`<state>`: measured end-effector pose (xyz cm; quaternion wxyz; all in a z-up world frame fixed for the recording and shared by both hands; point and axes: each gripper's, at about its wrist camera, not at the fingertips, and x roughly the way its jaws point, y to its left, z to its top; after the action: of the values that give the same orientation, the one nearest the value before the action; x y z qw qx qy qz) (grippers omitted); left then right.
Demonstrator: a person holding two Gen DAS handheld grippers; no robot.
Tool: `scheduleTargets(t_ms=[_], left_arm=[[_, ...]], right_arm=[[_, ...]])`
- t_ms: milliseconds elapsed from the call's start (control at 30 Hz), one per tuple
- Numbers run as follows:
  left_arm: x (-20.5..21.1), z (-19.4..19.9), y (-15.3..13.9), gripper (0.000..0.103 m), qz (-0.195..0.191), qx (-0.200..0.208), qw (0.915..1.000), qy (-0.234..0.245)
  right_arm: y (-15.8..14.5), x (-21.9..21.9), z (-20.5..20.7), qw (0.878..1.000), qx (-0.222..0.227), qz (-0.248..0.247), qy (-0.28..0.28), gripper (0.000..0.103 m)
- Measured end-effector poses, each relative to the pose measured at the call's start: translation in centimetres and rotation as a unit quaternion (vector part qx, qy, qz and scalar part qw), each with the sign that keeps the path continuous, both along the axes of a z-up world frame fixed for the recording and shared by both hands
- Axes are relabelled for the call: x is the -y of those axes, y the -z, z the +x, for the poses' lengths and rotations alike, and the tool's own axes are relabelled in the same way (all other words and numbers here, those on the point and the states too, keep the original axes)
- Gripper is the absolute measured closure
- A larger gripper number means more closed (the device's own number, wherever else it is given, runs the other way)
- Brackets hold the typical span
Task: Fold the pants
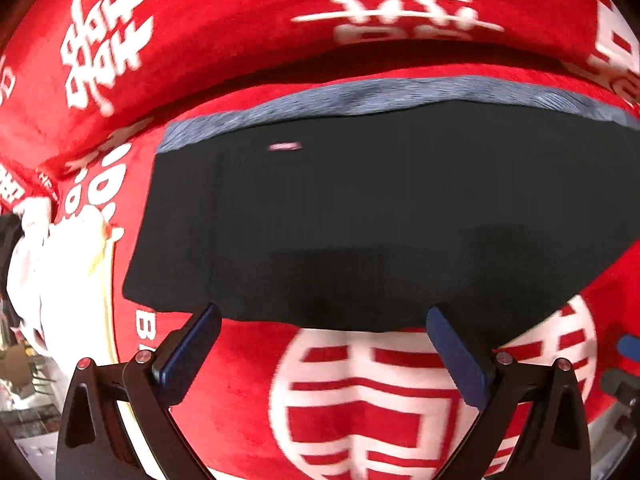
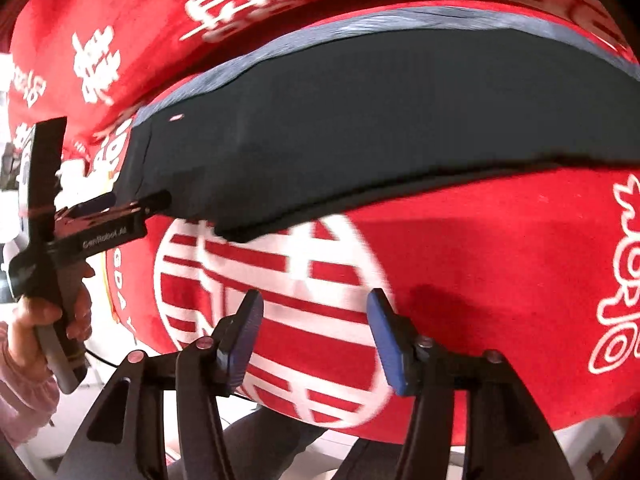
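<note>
The black pants (image 1: pixel 360 216) lie folded flat on a red blanket, with a grey-blue waistband (image 1: pixel 360 94) along the far edge. They also show in the right wrist view (image 2: pixel 380 132). My left gripper (image 1: pixel 324 320) is open and empty, its fingertips (image 1: pixel 440 322) right at the pants' near edge. It shows from the side in the right wrist view (image 2: pixel 154 200), at the pants' left near corner. My right gripper (image 2: pixel 316 304) is open and empty, above the blanket a little short of the pants' near edge.
The red blanket (image 1: pixel 224 12) with white characters covers the whole surface and rises in a fold behind the pants. A white cloth (image 1: pixel 60 272) lies at the left. The blanket's front edge and the floor (image 2: pixel 592 440) show below my right gripper.
</note>
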<state>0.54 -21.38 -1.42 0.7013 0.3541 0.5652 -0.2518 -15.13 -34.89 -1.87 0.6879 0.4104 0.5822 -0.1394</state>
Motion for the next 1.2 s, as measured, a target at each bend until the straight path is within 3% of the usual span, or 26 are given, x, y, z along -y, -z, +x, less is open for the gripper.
scheduleTargets(t_ms=[233,533,900,1200], left_arm=[[5.3,-4.3,-0.7,0.0,0.006,-0.007,0.9996,0.028],[12.9,-9.8,-0.1,0.0,0.019,-0.016,0.997,0.073],[20.4,-14.5,0.6,0.0,0.029,-0.024,0.9941,0.102],[22.3,-16.1,1.7,0.0,0.037,-0.035,0.9933,0.103]], right_arm=[[-0.1,3.9,-3.9,1.0,0.0,0.003,0.031,0.044],[-0.2,11.9,-9.6,0.995,0.009,-0.013,0.097,0.044],[1.0,22.0,-15.3,0.981,0.002,-0.046,0.187,0.044],[2.0,26.0,-18.7,0.96,-0.012,-0.075,0.268,0.044]])
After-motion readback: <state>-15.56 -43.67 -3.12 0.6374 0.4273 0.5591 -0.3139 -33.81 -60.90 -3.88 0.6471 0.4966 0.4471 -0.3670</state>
